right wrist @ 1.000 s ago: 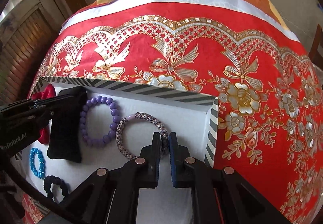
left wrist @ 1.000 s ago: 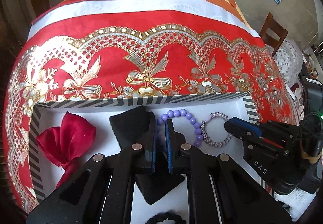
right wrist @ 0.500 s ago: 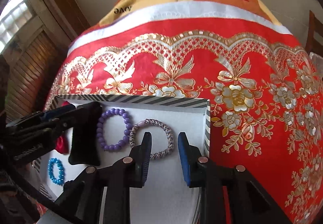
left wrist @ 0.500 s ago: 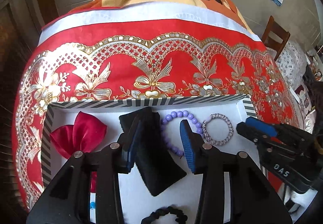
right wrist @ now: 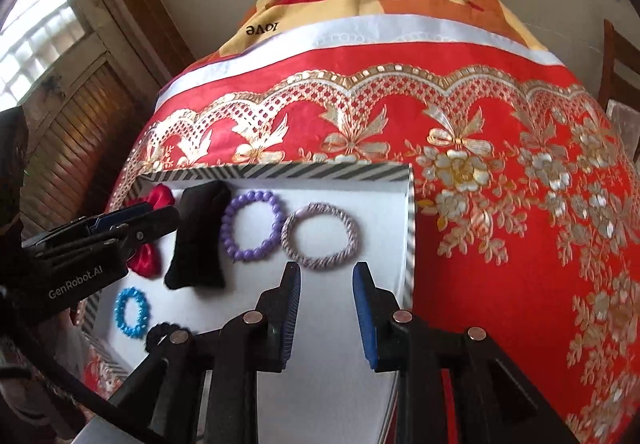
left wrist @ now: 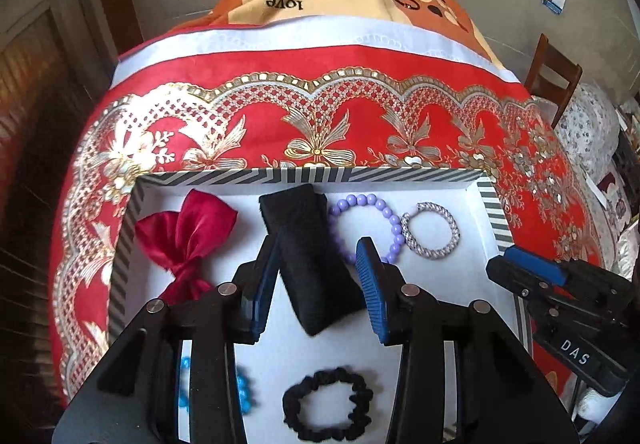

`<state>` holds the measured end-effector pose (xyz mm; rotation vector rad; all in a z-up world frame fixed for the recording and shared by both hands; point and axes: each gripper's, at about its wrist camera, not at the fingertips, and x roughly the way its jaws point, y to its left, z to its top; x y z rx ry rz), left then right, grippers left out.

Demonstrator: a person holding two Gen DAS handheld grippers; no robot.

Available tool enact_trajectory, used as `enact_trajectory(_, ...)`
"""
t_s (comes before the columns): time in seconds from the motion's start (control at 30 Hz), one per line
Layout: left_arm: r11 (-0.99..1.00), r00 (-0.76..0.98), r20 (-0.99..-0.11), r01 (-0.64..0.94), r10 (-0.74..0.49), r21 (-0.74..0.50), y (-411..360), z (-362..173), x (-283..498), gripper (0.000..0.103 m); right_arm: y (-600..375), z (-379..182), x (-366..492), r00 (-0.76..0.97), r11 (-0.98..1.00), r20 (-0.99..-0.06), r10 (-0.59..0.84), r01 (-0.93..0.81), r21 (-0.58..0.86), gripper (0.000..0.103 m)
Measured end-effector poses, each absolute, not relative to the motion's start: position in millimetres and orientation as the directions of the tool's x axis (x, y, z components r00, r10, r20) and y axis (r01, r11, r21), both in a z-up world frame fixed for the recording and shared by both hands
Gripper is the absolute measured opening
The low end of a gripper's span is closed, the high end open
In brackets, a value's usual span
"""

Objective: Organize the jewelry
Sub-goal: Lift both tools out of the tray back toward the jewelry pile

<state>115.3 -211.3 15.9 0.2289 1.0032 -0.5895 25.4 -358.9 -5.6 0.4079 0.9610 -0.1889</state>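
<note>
Both tongs apart, empty, above white tray (left wrist: 476, 244): left tongs (left wrist: 318, 284) over black pouch (left wrist: 316, 264), right tongs (right wrist: 326, 316) near braided bracelet (right wrist: 320, 236). Jewelry looks placed; next likely withdrawal

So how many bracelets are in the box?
4: purple beads and silver braid at the back, blue and black in front. None seem hidden.
</note>
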Motion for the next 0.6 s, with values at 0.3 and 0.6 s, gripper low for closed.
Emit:
enact_trajectory(0.3, 0.832, 0.436, -0.831, 0.551, -0.346, -0.057, -201, 27, 86, 0.039, -349, 11, -4, 0.589, 0.907, -0.808, -0.015, 0.348, 0.237, 0.034)
enact_trajectory(0.6, 0.842, 0.481, -0.81, 0.538, -0.335, -0.028, -188, 39, 53, 0.039, -338, 22, -32, 0.616, 0.916, -0.787, -0.031, 0.333, 0.225, 0.036)
